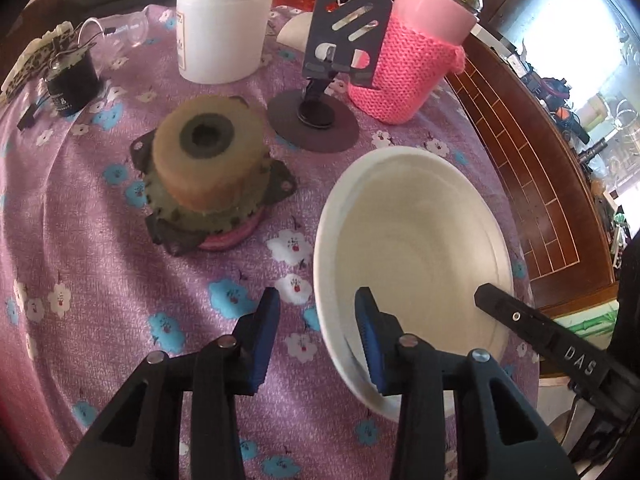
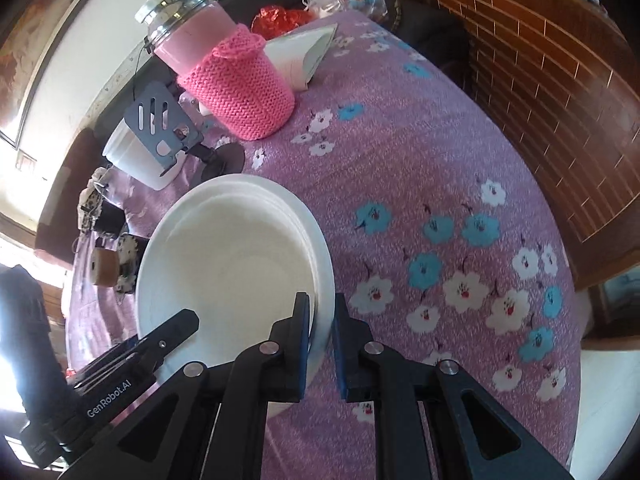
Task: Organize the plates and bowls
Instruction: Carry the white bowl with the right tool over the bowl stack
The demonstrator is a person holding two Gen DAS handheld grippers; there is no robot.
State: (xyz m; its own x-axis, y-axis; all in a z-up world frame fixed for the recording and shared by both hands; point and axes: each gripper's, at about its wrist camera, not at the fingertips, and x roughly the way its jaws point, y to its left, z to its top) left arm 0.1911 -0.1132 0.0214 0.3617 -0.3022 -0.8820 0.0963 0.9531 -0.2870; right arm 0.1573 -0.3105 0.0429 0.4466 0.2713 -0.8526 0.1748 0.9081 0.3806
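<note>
Right gripper (image 2: 321, 344) pinching near rim of white bowl stack (image 2: 236, 264) on flowered tablecloth (image 2: 440, 168), steadying it. Left gripper (image 1: 318, 336) straddling opposite rim, jaws partly apart, not gripping yet; guessing two-handed lift.

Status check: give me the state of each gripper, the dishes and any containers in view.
Right gripper: shut on the white dishes' rim.
Left gripper: jaws straddle the opposite rim, not pressing.
White dishes: nested, upright, empty.
Pink flask: upright, capped.
White jar: upright, lid off.
</note>
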